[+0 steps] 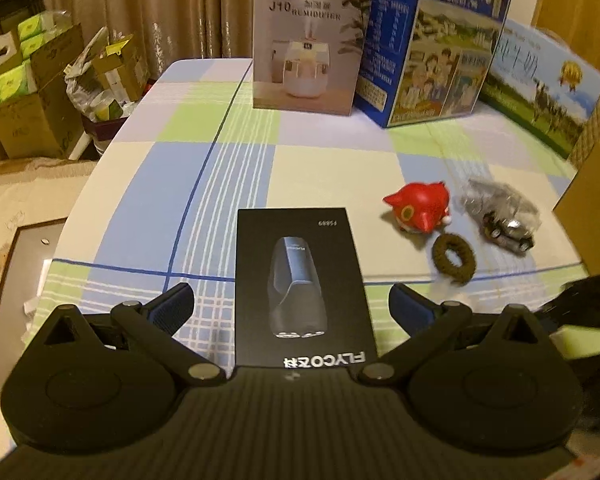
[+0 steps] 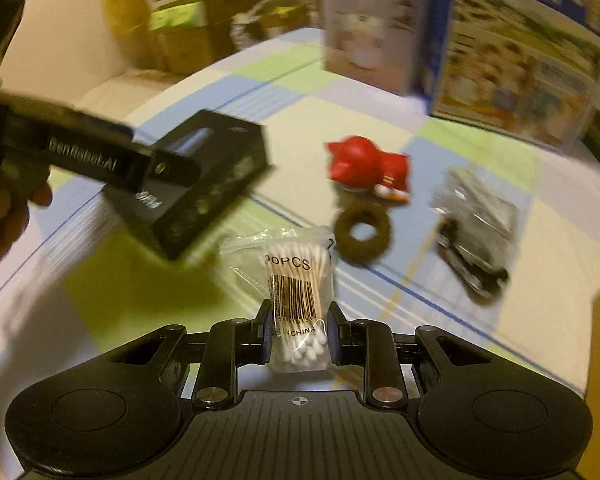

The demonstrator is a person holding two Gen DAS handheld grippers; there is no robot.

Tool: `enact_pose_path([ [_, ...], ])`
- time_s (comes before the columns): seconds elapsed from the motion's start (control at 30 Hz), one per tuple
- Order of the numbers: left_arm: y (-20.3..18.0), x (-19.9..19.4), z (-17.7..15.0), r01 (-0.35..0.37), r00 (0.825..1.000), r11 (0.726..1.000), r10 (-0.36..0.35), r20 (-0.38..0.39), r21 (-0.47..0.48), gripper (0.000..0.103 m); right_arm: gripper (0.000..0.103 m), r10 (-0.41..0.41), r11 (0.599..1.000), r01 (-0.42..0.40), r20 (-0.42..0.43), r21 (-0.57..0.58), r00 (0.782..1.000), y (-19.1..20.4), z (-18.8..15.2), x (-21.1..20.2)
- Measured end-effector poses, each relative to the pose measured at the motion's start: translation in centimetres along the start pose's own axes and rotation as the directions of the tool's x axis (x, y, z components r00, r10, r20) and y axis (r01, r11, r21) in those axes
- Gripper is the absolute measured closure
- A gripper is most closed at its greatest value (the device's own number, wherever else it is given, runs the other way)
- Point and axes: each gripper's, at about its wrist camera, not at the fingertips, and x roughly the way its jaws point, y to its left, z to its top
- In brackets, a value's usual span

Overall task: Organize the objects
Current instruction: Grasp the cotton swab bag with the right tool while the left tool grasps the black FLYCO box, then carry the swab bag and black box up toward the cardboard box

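Cotton-swab bag (image 2: 296, 304): clamped at lower end btwn right tongs (image 2: 298, 336), held above checked tabletop (image 2: 120, 292), upper part w/ barcode sticking out fwd. Prob. very light, soft, crinkly plastic w/ loose sticks inside; slippery film, likely to sag or rotate if pinched at edge. Best pinched across the swab bundle, as now, not the empty flap. Not fragile.

Black shaver box (image 1: 300, 292): flat on tabletop btwn left tongs (image 1: 292, 304), spread wide, pads not touching it. Stiff card, prob. light-med; take across narrow sides.

Further right: red toy (image 1: 418, 210), brown hair ring (image 1: 454, 256) just beside it, bagged toy car (image 1: 504, 220) nearby. At back: humidifier box (image 1: 308, 44), milk cartons (image 1: 440, 48). Right view blurred, detail poor.
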Motion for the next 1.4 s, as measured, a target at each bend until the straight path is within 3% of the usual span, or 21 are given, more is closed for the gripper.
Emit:
enact_pose_path([
  [0.07, -0.1, 0.7, 0.1, 0.005, 1.0, 1.0, -0.005, -0.014, 0.001, 0.003, 0.08, -0.017, 1.0, 0.017, -0.001, 0.025, 1.0, -0.6, 0.1, -0.4],
  [0.13, -0.2, 1.4, 0.2, 0.017, 1.0, 1.0, -0.016, -0.025, 0.002, 0.012, 0.08, -0.036, 0.998, 0.036, -0.005, 0.042, 0.999, -1.0, 0.0, -0.6],
  [0.3, -1.2, 2.5, 0.1, -0.009, 0.999, 0.998, 0.013, -0.052, 0.06, 0.025, 0.08, -0.051, 0.995, 0.05, 0.008, 0.082, 0.999, -1.4, -0.1, -1.6],
  [0.6, -3.0, 1.3, -1.0, 0.035, 0.996, 0.997, -0.029, -0.079, 0.066, 0.026, 0.08, -0.058, 0.98, 0.049, 0.04, 0.192, 0.998, -1.2, -1.3, -4.6],
  [0.9, -7.9, -3.0, -3.8, 0.096, 0.994, 0.979, -0.086, -0.064, 0.179, 0.026, 0.08, -0.114, 0.954, 0.086, 0.082, 0.287, 0.99, -0.3, -4.9, -9.1],
  [1.13, -9.9, -6.6, -6.4, 0.156, 0.987, 0.98, -0.152, -0.043, 0.122, 0.026, 0.08, -0.19, 0.929, 0.138, 0.124, 0.345, 0.974, 0.9, -8.6, -13.0],
  [1.4, -11.4, -11.4, -8.9, 0.134, 0.991, 0.987, -0.134, -0.006, 0.091, 0.026, 0.08, -0.245, 0.903, 0.16, 0.173, 0.4, 0.954, 2.4, -12.2, -17.3],
])
